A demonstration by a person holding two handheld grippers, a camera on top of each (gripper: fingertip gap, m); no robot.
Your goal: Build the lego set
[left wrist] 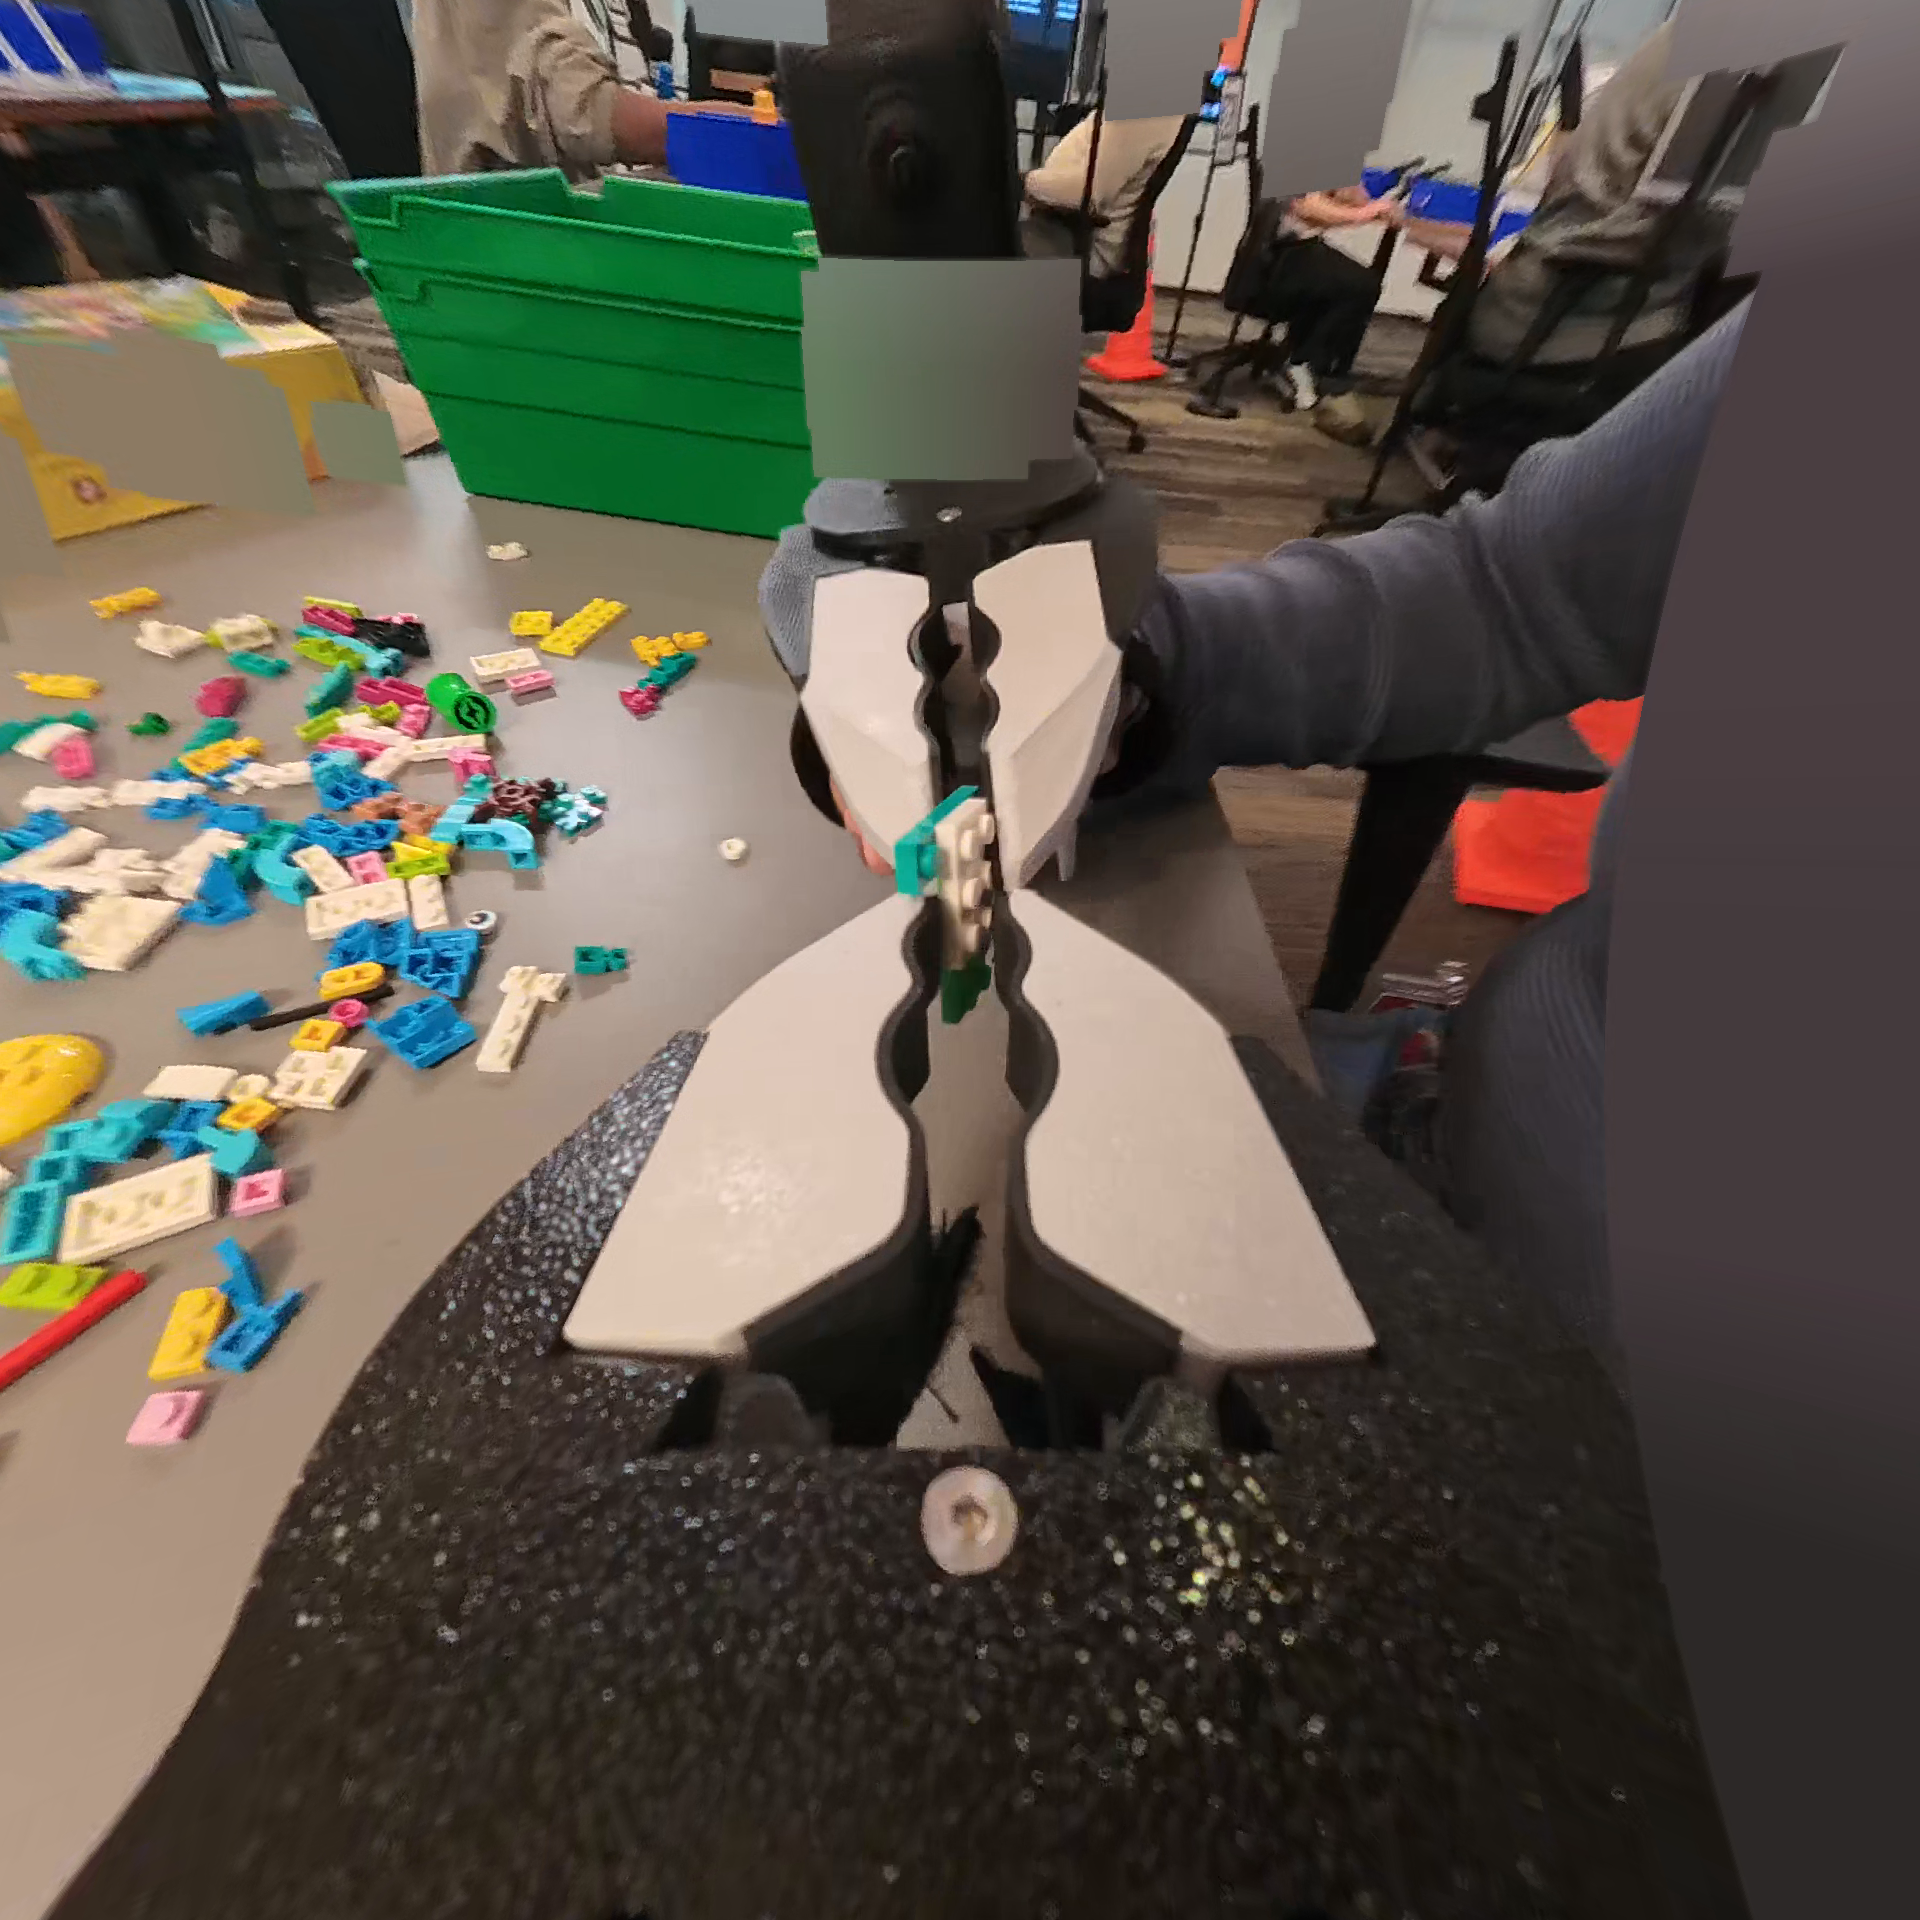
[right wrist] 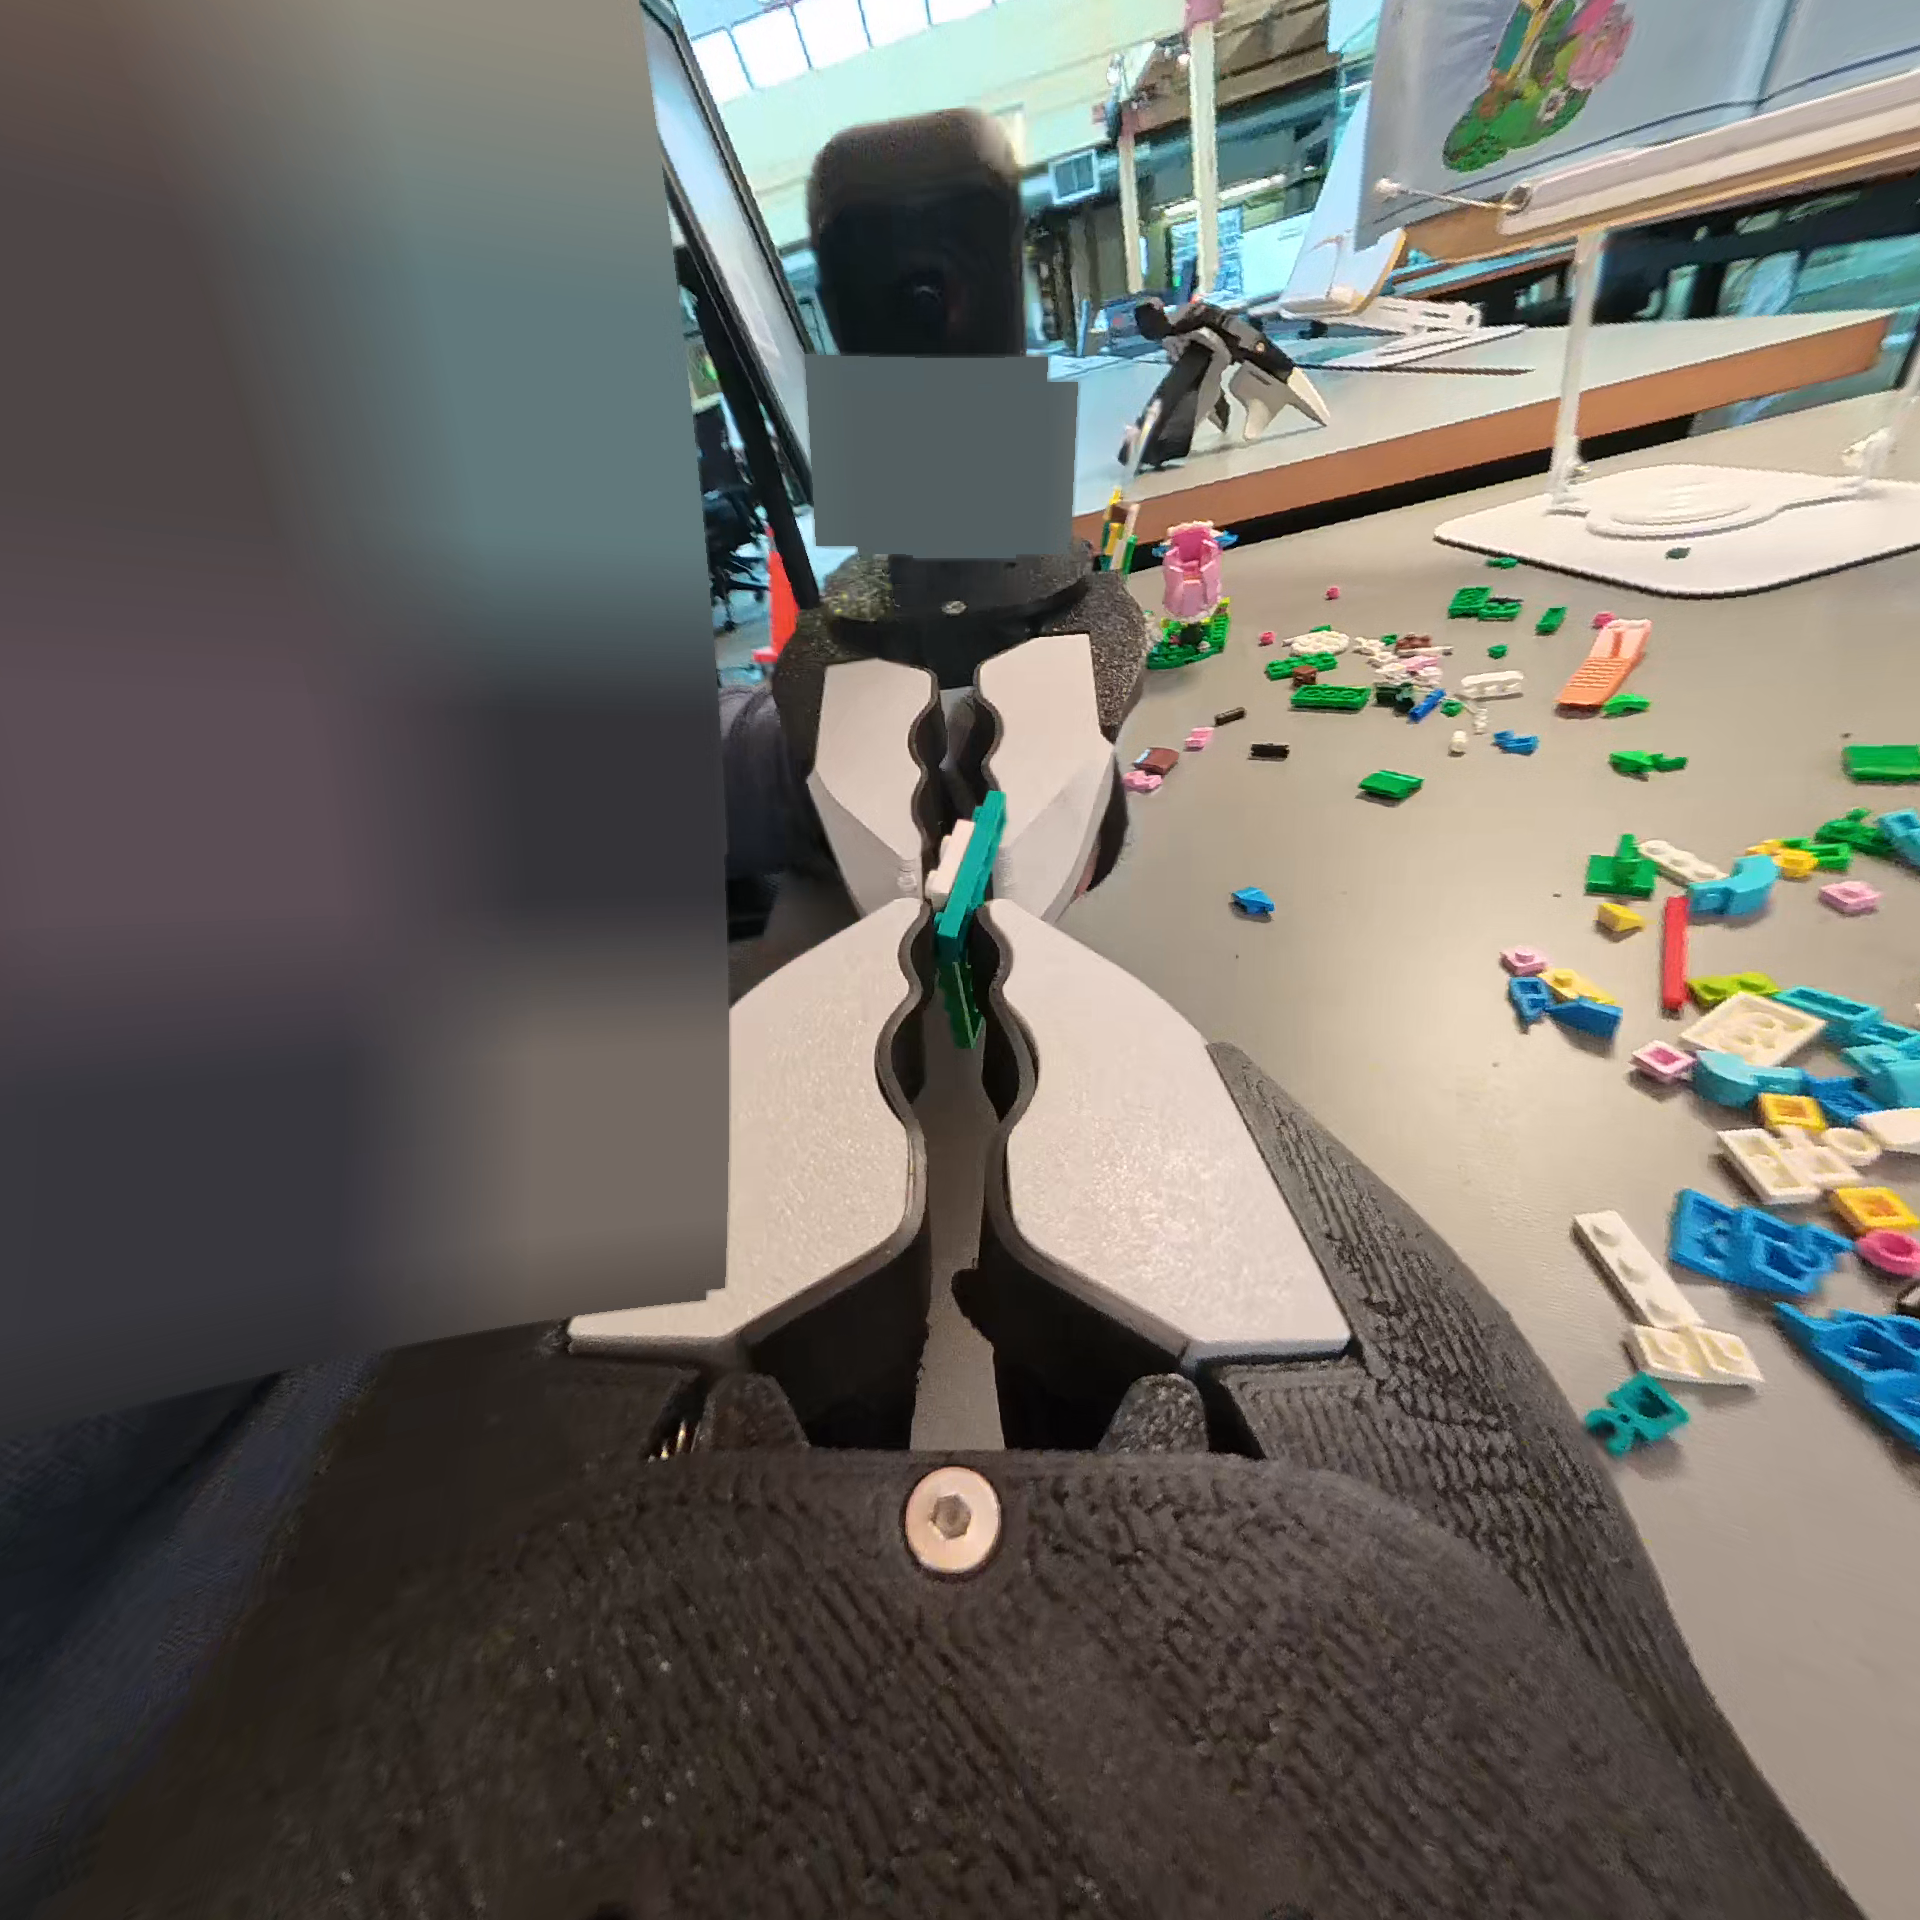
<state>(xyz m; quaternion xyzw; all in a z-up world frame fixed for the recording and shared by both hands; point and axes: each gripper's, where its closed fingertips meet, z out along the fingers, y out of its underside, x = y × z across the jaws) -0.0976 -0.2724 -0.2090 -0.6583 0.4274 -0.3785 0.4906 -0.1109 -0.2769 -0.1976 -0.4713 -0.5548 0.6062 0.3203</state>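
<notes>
While the left gripper (left wrist: 961, 940) and right gripper (right wrist: 961, 935) meet tip to tip above the desk's (left wrist: 644, 790) near edge, both pinch one small lego assembly (left wrist: 951, 868) (teal and white plates), its long axis running along the fingers.

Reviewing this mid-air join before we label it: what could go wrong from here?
1. The white plate and teal piece are pinched by thin edges between both grippers, left gripper and right gripper; pressing could twist them out.
2. They are held near the table edge; a dropped piece may hit the floor.
</notes>
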